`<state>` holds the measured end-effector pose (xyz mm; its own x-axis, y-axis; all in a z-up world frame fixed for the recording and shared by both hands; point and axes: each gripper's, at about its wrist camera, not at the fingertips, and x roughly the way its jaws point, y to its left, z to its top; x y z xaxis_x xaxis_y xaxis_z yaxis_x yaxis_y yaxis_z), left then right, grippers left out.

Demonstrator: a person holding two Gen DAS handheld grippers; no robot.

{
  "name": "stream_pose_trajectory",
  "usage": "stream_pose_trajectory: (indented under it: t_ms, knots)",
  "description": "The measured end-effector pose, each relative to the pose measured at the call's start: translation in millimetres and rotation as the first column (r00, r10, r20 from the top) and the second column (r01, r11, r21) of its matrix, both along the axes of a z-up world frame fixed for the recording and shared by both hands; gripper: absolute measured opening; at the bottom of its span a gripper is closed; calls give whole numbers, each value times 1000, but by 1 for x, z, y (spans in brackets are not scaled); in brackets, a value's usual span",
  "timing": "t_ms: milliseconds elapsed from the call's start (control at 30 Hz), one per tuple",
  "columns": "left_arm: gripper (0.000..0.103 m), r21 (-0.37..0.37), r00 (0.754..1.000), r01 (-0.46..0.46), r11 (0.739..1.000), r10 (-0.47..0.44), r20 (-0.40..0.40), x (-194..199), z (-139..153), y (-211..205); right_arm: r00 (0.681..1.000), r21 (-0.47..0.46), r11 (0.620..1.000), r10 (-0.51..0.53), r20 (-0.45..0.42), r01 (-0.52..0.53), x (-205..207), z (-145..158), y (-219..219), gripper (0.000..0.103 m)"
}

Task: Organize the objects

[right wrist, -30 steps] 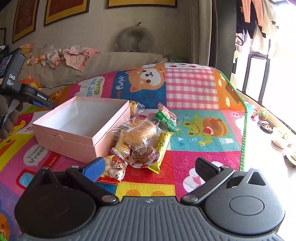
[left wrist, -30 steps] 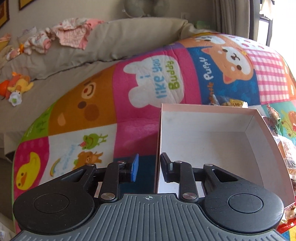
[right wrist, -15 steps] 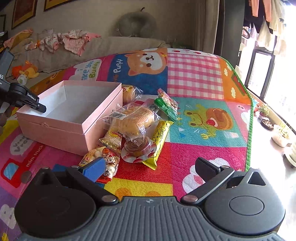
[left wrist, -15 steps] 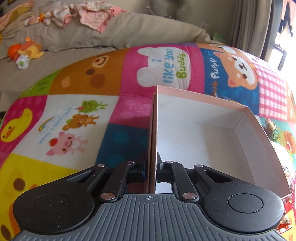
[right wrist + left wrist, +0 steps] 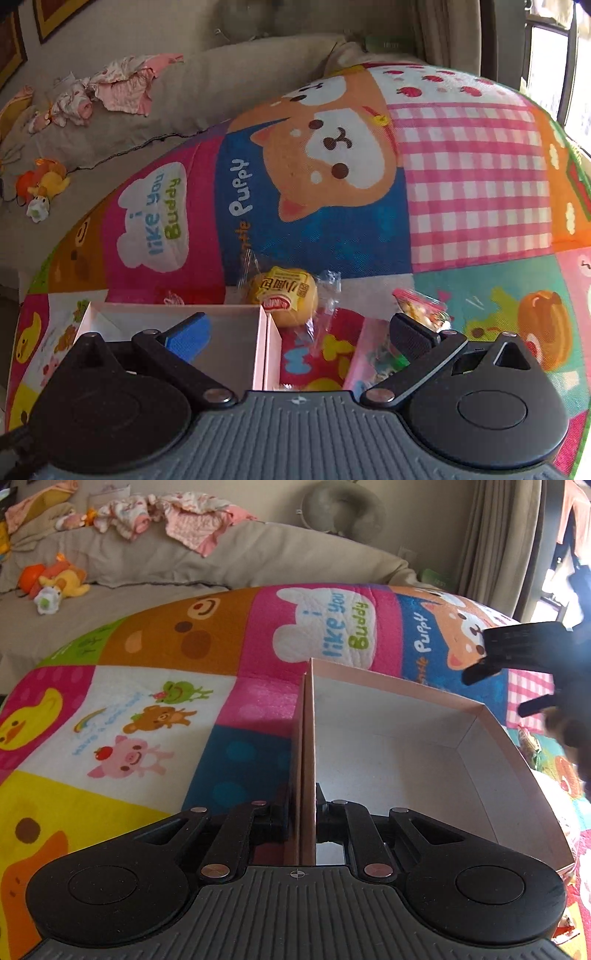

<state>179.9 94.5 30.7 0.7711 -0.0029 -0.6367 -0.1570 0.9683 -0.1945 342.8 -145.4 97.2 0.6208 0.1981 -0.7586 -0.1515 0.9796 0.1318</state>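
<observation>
The pink box [image 5: 406, 760] sits open and empty on the patchwork play mat [image 5: 147, 720], its white inside bare, with the wrapped snacks lying on the mat just off its right side. In the right wrist view the round bun in clear wrap [image 5: 282, 295] lies just beyond the box's far right corner, and a small red-and-yellow packet [image 5: 421, 310] lies further right. The left gripper [image 5: 304, 812] has its jaws clenched on the box's left wall, one finger outside and one inside, the thin card wall pinched between them close to the near corner. The right gripper [image 5: 299, 332] has its jaws spread wide and grasps nothing; its blue-padded left finger [image 5: 188, 336] hangs over the box's right end, and its black right finger [image 5: 408, 334] over the snacks beside it. The step in hand looks to be steadying the box while the right hand goes for a snack. To do it well, the left grip should stay firm but gentle, since card buckles easily, and the box should stay flat on the mat. The right jaws would best straddle the bun across its body rather than its loose wrap, which could slip or tear free.
</observation>
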Motion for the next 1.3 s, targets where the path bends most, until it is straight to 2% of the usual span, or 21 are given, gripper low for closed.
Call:
stream_pose_trajectory:
  t_ms: [100,200,233,300,367,433,500,533,600,700,867,900,933,1000,1167,1233,1300]
  knots:
    - [13,-23,1000,3,1000,-3,10,0,-2,3,995,-23,999,-46,-86,44,53,-27,23,103]
    - [14,-31,1000,4,1000,-4,13,0,-3,4,978,9,994,-104,-181,107,85,-52,28,103]
    - [14,-33,1000,5,999,-5,14,0,-3,4,973,24,993,-112,-204,120,91,-59,28,99]
    - [14,-35,1000,8,999,-8,15,0,-3,5,973,21,994,-97,-208,103,93,-62,27,86]
    - [14,-34,1000,7,999,-6,13,-1,-4,4,978,21,996,-82,-192,87,88,-56,22,78]
    - [14,-28,1000,4,1000,-4,9,-2,-4,3,984,1,996,-89,-154,91,79,-44,14,67]
    - [13,-23,1000,1,1000,-1,9,-2,-4,2,991,-21,995,-102,-84,101,62,-23,1,62]
    - [13,-23,1000,0,1000,0,10,-3,-4,2,993,-22,995,-103,-56,102,49,-14,-7,47]
    - [13,-25,1000,-3,1000,3,11,-3,-4,2,995,-5,996,-94,-36,94,22,2,-26,25]
    - [13,-20,1000,-11,1000,11,10,-3,-4,1,996,29,996,-85,-38,86,-15,16,-58,25]
    - [13,-3,1000,-25,1000,25,11,-3,-4,-3,996,-56,995,-81,-22,80,-57,16,-79,26]
    - [13,4,1000,-26,1000,26,8,-3,-6,-4,998,-69,995,-69,-8,68,-58,15,-78,33]
    - [13,11,1000,-27,1000,27,4,-3,-7,-5,999,-81,995,-50,4,50,-56,13,-75,47]
    - [13,19,1000,-26,999,26,0,-2,-8,-7,999,-95,995,-23,28,26,-49,9,-66,63]
    - [13,-2,1000,-25,1000,25,0,-2,-9,-4,999,-61,998,5,38,-3,-4,-5,-37,67]
    - [13,-8,1000,-24,1000,24,0,-3,-9,-3,999,-45,999,-15,35,17,20,-12,-28,75]
    - [13,-13,1000,-22,1000,22,1,-3,-9,-3,999,7,999,-41,-4,41,49,-21,-22,79]
